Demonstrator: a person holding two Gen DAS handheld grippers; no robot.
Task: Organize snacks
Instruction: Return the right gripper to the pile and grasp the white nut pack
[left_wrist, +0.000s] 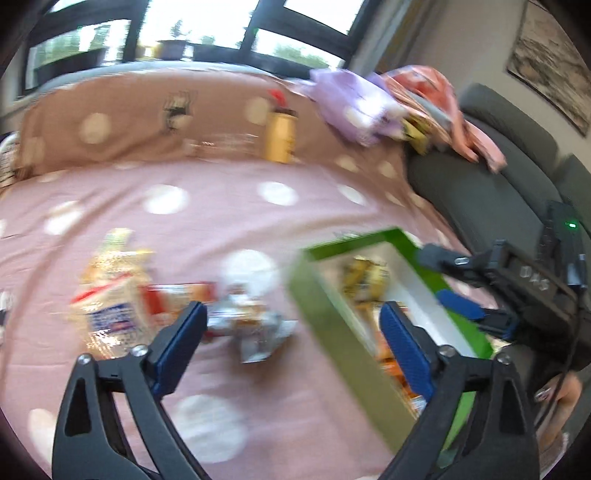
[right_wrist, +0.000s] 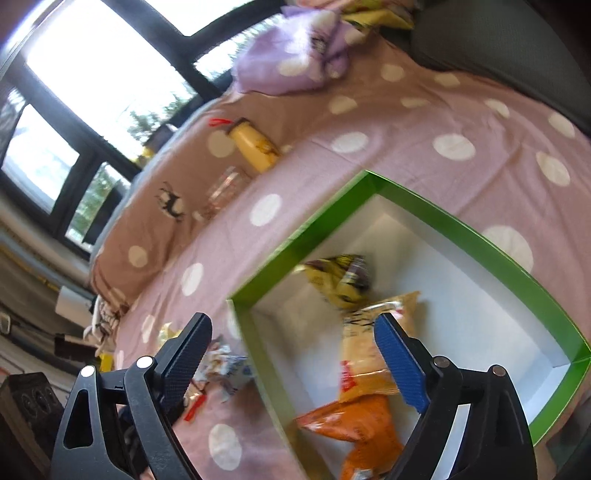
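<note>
Here, going from the left: a clear bag of snacks (left_wrist: 110, 295) lies on the polka-dot bed cover (left_wrist: 221, 221), a red packet (left_wrist: 177, 295) touching it, then a crumpled silver wrapper (left_wrist: 255, 325). The left gripper (left_wrist: 291, 336) hangs open and empty above that wrapper. Further right sits the green box (right_wrist: 498, 254), already holding a yellow packet (right_wrist: 340, 280), a pale bag (right_wrist: 365, 354) and an orange bag (right_wrist: 354, 428). The right gripper (right_wrist: 295, 354) hangs open and empty over the box's near wall. The blur suggests fast motion; a hurried grab could knock the light wrapper aside or push the box across the soft cover.
</note>
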